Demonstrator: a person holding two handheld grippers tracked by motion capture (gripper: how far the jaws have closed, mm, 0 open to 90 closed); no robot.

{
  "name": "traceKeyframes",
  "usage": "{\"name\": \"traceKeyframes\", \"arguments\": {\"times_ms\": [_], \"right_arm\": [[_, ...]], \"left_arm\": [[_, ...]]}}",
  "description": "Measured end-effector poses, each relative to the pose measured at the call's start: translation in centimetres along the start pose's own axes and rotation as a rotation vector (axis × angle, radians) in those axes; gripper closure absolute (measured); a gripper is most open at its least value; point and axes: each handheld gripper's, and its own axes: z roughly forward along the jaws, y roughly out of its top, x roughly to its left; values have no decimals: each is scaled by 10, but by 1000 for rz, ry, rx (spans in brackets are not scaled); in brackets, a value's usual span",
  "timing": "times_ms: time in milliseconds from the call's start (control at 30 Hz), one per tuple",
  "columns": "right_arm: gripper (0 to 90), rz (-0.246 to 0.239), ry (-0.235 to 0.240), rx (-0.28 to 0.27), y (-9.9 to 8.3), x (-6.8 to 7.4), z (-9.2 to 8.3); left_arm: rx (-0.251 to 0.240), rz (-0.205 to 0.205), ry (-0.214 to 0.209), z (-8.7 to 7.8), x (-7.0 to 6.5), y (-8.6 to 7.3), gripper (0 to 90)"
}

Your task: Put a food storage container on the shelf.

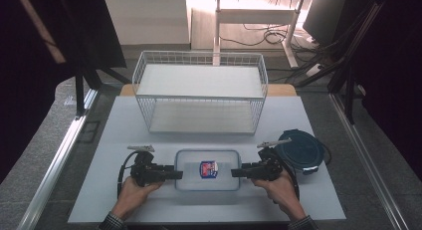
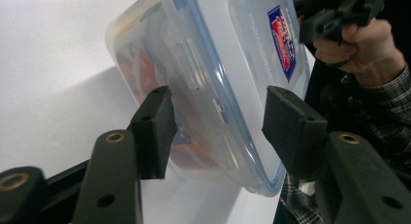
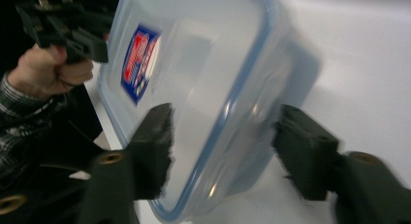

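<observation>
A clear rectangular food container [image 1: 208, 170] with a blue-rimmed lid and a red and blue label lies on the white table top, near its front edge. My left gripper [image 1: 178, 174] is at its left short end and my right gripper [image 1: 236, 172] at its right short end. In the left gripper view the container [image 2: 218, 64] sits between my left gripper's [image 2: 215, 132] pads, one on the base and one on the lid; something orange shows inside. In the right gripper view, my right gripper [image 3: 223, 141] clamps the container [image 3: 194, 64] the same way.
A white wire basket rack [image 1: 199, 90] with two levels stands behind the container. A dark round lidded bowl [image 1: 300, 150] sits just right of my right hand. The white table top [image 1: 124, 140] ends a little in front of both hands.
</observation>
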Motion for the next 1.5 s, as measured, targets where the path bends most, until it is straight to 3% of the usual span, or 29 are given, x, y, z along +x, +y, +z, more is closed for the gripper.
{"name": "traceKeyframes", "arguments": {"times_ms": [67, 167, 333, 433, 500, 767, 1067, 1433, 1500], "right_arm": [[449, -2, 1, 0, 0, 0, -1], [501, 11, 1, -21, -3, 3, -6], [526, 23, -4, -47, -5, 7, -9], [528, -52, -59, -61, -3, 18, -10], [527, -75, -76, -72, -1, 21, -10], [528, -114, -69, -95, 6, 24, -14], [527, -167, -71, -146, 31, 35, -25], [524, -200, -76, -212, 77, 45, -43], [523, -205, -81, -234, 92, 47, -49]], "left_arm": [[-3, 1, 6, 0, -1, 0, 467], [-52, -8, 5, -2, -2, -2, 506], [-63, 11, 21, -4, -5, 0, 534], [-66, 35, 49, -6, -7, 1, 544], [-72, 40, 48, -7, -6, 1, 544], [-106, 69, 39, -16, -11, 11, 554], [-150, 107, 53, -34, -20, 38, 556], [-198, 137, 69, -56, -32, 90, 556], [-209, 146, 71, -61, -35, 106, 557]]}}
